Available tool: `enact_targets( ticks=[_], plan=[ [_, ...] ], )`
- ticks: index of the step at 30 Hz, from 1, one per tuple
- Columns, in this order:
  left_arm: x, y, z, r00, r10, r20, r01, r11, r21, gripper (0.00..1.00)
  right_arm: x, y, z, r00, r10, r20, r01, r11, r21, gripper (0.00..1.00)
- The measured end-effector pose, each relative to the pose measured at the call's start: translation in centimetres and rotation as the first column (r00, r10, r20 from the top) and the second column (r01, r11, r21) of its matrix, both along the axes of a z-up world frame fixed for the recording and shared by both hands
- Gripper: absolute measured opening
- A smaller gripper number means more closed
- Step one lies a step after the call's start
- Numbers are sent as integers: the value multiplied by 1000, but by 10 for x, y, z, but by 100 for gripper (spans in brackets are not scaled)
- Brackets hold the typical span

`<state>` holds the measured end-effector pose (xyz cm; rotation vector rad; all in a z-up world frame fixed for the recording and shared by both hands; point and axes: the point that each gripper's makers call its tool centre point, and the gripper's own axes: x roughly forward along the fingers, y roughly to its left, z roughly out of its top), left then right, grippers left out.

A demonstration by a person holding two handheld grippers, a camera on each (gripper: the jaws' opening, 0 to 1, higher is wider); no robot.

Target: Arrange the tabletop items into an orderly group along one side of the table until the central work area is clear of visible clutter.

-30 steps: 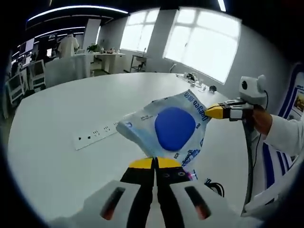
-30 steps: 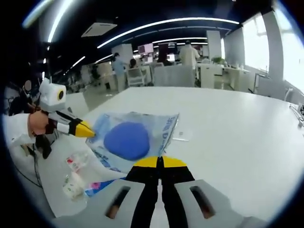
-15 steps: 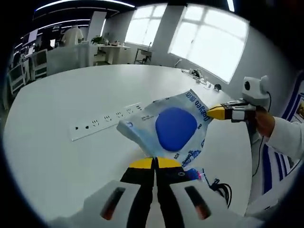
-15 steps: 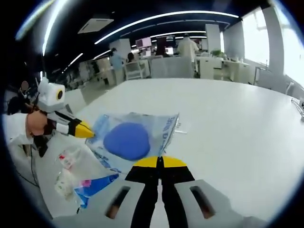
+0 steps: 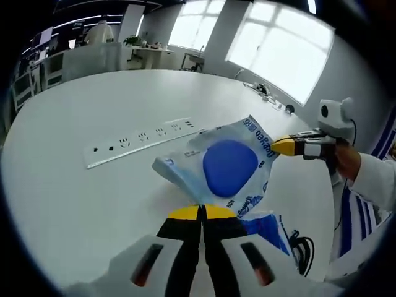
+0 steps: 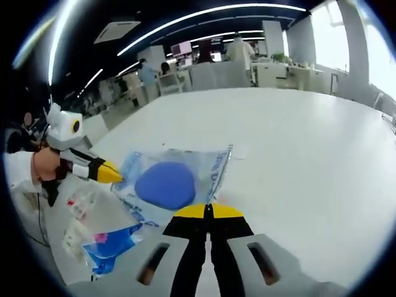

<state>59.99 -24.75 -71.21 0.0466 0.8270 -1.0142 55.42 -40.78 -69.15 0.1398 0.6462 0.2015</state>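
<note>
Holding: my left gripper (image 5: 202,213) and my right gripper (image 6: 208,212) each have their jaws together on an edge of the same clear plastic pouch (image 5: 223,166), which hangs stretched between them above the white table (image 5: 74,198).
Pouch: thin printed film with a blue rounded pad (image 5: 229,167) inside; in the right gripper view the pouch (image 6: 170,183) spans from my jaws across to the left gripper (image 6: 113,174) at its far-left corner.
Handling: I judge it light, floppy and slick; the film will sag and could slide out of a shallow pinch, so the sealed edges and corners are the place to grip, not the soft bulge.
Nearby: a second blue packet (image 6: 109,244) and small clear sachets (image 6: 77,207) lie near the left table edge; a white power strip (image 5: 141,141) lies farther out; black cable (image 5: 302,242) at the near right.
Risk: uneven pull could tear or twist the film.
</note>
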Motion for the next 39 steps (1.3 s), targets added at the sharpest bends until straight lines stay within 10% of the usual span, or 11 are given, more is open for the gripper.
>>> enact_targets(
  ticks=[39],
  plan=[
    [8, 1, -37, 998, 29, -62, -27, 999, 33, 0, 5, -4, -42, 998, -9, -65, 10, 1000, 15, 0]
  ],
)
